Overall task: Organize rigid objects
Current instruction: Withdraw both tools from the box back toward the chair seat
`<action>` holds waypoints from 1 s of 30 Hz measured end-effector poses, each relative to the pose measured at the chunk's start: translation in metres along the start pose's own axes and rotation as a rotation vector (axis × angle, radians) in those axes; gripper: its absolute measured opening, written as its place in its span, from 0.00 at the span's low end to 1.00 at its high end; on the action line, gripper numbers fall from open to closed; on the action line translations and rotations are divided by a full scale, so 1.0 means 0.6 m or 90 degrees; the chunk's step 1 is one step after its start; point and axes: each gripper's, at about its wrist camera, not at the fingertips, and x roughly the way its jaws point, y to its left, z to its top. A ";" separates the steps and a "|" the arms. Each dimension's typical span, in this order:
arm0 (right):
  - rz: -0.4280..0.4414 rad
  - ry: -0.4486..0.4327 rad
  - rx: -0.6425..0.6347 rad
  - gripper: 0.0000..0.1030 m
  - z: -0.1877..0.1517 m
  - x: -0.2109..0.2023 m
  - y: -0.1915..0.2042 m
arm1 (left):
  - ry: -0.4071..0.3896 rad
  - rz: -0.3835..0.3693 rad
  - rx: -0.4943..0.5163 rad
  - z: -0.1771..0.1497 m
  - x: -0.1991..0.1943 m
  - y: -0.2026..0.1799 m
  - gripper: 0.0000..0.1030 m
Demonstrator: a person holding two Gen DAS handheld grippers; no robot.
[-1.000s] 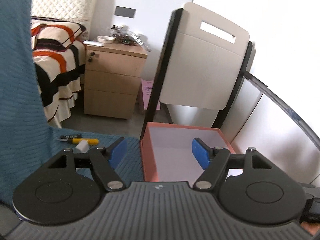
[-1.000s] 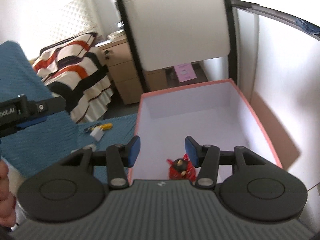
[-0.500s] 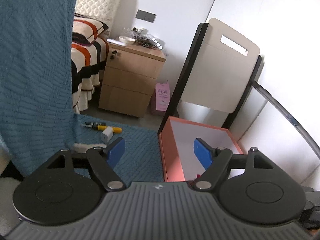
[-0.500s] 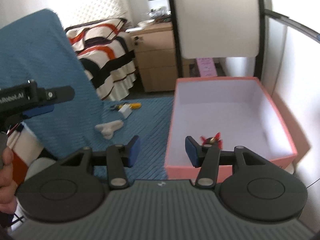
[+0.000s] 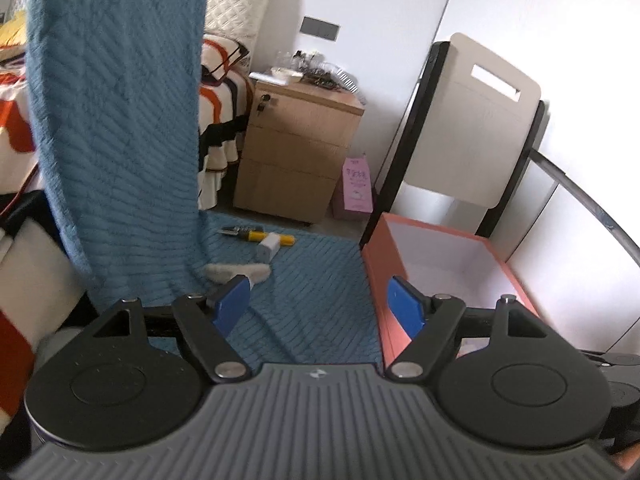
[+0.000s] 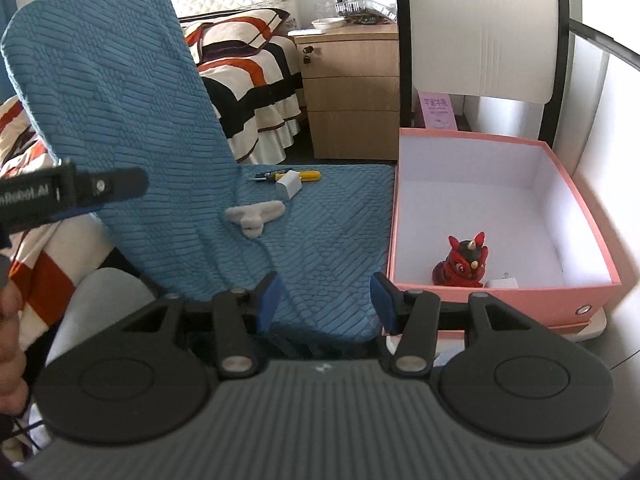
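Jaws released and empty on left gripper (image 5: 318,303) and right gripper (image 6: 324,297), hovering over blue quilted cover (image 6: 332,216); red figurine (image 6: 462,262) standing inside pink box (image 6: 520,298).

The white block (image 6: 504,283) in the pink box (image 6: 472,142) hides partly behind the box's front wall, so what it is stays unclear. The left gripper (image 6: 76,196) is cut off by the right wrist picture's edge (only one dark arm and part of a label show). The hand (image 6: 10,344) below it is cut off too. The little things on top of the wooden drawers (image 5: 296,160) are too small to tell. The grey fuzzy toy (image 5: 236,270) is partly hidden behind a blue pad in the left wrist view.
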 end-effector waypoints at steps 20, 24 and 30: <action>-0.007 0.007 -0.002 0.51 -0.011 -0.010 0.028 | 0.009 -0.002 -0.015 -0.014 -0.024 0.065 0.78; -0.002 0.011 -0.006 0.51 -0.002 0.009 0.031 | 0.016 -0.005 -0.010 -0.010 -0.009 0.072 0.78; 0.001 0.014 0.003 0.51 0.014 0.057 0.027 | 0.027 0.006 -0.011 -0.008 0.038 0.087 0.78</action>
